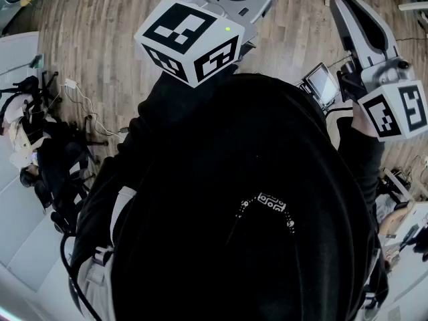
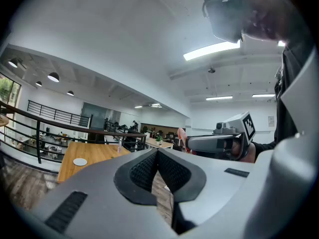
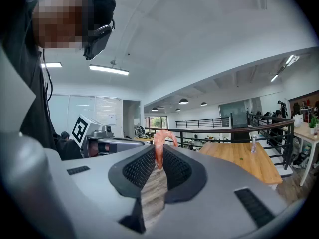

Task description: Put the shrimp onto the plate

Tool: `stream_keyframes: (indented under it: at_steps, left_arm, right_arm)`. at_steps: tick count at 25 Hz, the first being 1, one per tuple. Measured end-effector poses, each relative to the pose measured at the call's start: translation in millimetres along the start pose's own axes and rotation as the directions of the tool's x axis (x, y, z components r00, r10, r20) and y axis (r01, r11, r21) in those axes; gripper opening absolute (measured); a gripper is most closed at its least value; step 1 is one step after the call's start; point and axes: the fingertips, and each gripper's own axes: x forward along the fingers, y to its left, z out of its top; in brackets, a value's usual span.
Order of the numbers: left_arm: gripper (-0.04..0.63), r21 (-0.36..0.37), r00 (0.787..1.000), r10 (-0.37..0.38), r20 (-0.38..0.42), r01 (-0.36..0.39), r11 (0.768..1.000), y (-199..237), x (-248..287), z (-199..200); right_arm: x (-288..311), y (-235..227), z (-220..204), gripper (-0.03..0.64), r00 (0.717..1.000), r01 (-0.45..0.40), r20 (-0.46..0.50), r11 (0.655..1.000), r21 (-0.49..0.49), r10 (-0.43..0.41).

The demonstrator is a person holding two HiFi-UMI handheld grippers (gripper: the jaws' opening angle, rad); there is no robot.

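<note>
A pink curled shrimp (image 3: 161,144) sticks up from between the black pads of my right gripper (image 3: 159,157), which is shut on it and held up in the air. In the left gripper view the same shrimp (image 2: 182,136) shows at the tip of the right gripper (image 2: 192,142). My left gripper (image 2: 157,154) is shut with nothing in it. A small white plate (image 2: 79,161) lies on a wooden table (image 2: 97,153) far ahead on the left. In the head view both marker cubes, left (image 1: 190,39) and right (image 1: 396,110), are raised above a person's black top.
A black railing (image 2: 50,133) runs in front of the wooden table. The right gripper view shows another wooden table (image 3: 244,159) with a small bottle (image 3: 253,144) on it. Office chairs and cables (image 1: 60,152) stand on the wood floor at the left.
</note>
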Motion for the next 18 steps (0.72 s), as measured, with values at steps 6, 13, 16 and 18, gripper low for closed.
stream_keyframes:
  at_steps: [6,13,16,18]
  left_arm:
    - [-0.002,0.010,1.000,-0.020,-0.012,0.020,1.000,-8.2,6.4,-4.2]
    - [-0.002,0.014,0.999,-0.031,-0.038,0.031,0.999,-15.2,17.0,-9.1]
    - [-0.002,0.016,0.998,-0.034,-0.053,0.035,0.999,-19.4,24.3,-13.3]
    - [-0.002,0.019,0.997,-0.037,-0.061,0.038,0.999,-23.0,27.9,-14.6]
  right_arm:
    - [-5.6,-8.0,-3.0,0.061,1.000,0.018,0.002,1.000,-0.005,-0.018]
    - [-8.5,-12.7,-10.6,0.061,1.000,-0.010,-0.010,1.000,0.030,0.010]
    - [-12.9,-20.7,-14.0,0.061,1.000,-0.007,-0.008,0.999,0.035,0.008]
    - [-16.7,-25.3,-14.1,0.061,1.000,-0.004,-0.005,0.999,0.038,0.004]
